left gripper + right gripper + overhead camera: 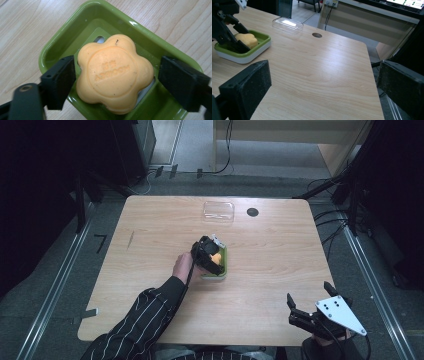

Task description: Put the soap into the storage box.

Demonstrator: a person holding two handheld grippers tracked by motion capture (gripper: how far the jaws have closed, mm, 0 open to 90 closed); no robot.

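Note:
An orange flower-shaped soap (pixel 113 62) lies in a green soap dish (pixel 58 40) with a white base, near the middle of the table. My left gripper (pixel 118 75) reaches down into the dish, open, one jaw on each side of the soap. Its left jaw is close against the soap, while a gap remains at the right one. From above, the left gripper (pixel 212 254) covers most of the dish (pixel 224 266) and soap (pixel 217 256). My right gripper (pixel 308 294) hovers open and empty over the table's near right corner, far from the dish (pixel 259 47).
A clear plastic lid (pixel 218 211) lies at the back of the table (pixel 275 255), with a dark round hole (pixel 252 212) to its right. Beyond the table's far edge are cables and dark stands on the floor.

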